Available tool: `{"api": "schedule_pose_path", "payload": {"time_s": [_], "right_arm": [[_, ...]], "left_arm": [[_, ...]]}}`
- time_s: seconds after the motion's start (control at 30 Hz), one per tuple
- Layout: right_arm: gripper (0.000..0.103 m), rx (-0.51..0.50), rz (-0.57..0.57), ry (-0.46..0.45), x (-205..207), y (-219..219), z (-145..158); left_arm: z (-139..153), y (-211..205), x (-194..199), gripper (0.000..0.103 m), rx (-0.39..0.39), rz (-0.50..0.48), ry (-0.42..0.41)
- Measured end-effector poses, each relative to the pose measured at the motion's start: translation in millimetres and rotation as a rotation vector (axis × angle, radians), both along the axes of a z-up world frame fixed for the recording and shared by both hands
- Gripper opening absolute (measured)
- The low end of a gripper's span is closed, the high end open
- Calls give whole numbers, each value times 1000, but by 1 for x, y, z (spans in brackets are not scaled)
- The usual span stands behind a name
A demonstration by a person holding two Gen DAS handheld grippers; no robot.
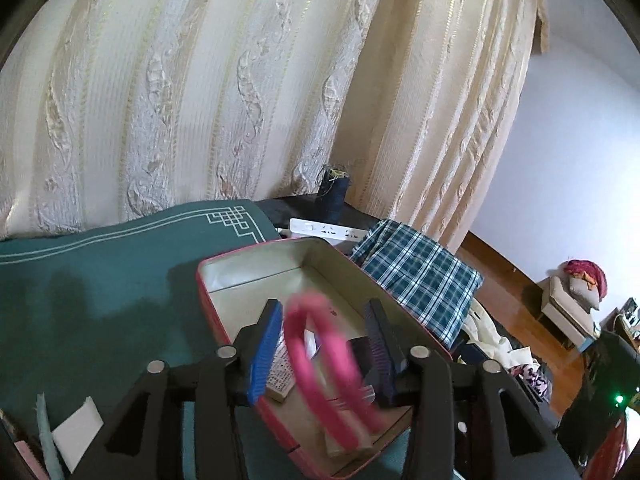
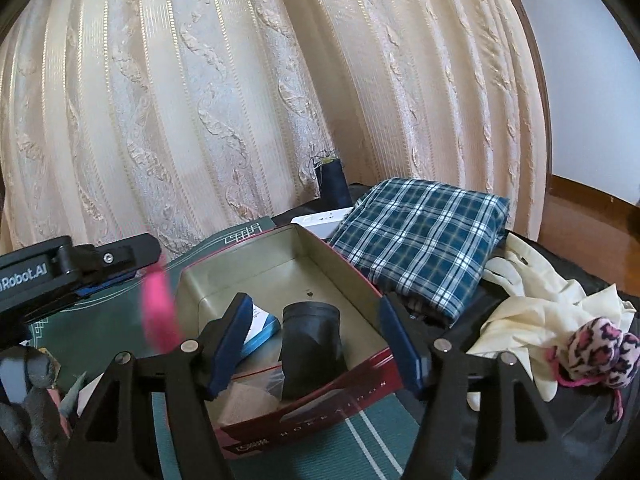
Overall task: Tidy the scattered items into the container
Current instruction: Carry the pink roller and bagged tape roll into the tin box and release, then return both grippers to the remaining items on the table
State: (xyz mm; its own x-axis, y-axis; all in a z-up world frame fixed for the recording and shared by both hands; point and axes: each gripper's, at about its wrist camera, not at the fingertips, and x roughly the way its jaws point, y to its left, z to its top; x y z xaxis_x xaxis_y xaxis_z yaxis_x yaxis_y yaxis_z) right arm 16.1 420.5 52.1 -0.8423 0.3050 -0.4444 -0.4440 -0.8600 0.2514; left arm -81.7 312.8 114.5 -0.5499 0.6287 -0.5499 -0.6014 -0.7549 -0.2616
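A: Both cams ride the wrists, angled down, super close over the open red metal tin (image 1: 224, 316).

B: Yep, the right one sits further right. Both share that tin (image 2: 280, 256), the cream patterned curtain (image 1: 240, 80) and the blue plaid folded cloth (image 2: 424, 232).

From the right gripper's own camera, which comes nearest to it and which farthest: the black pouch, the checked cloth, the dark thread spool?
1. Black pouch, inside the tin, between the fingers.
2. Checked cloth, beyond the tin, to the right.
3. Dark thread spool, far back by the curtain.
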Motion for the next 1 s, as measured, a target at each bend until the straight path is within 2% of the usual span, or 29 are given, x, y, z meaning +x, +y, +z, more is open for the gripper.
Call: {"api": "schedule_pose_path", "payload": {"time_s": [0.07,0.47,1.0], "right_arm": [[70,1,7,-5,-1,-1,0],[70,14,34,-11,-2,-7,-2],[71,55,66,-38,-9,-17,-7]], "left_arm": [[0,-2,2,70,5,8,8],[-3,-24,5,70,-27,78,0],[-13,-94,30,70,-25,201,-34]]}}
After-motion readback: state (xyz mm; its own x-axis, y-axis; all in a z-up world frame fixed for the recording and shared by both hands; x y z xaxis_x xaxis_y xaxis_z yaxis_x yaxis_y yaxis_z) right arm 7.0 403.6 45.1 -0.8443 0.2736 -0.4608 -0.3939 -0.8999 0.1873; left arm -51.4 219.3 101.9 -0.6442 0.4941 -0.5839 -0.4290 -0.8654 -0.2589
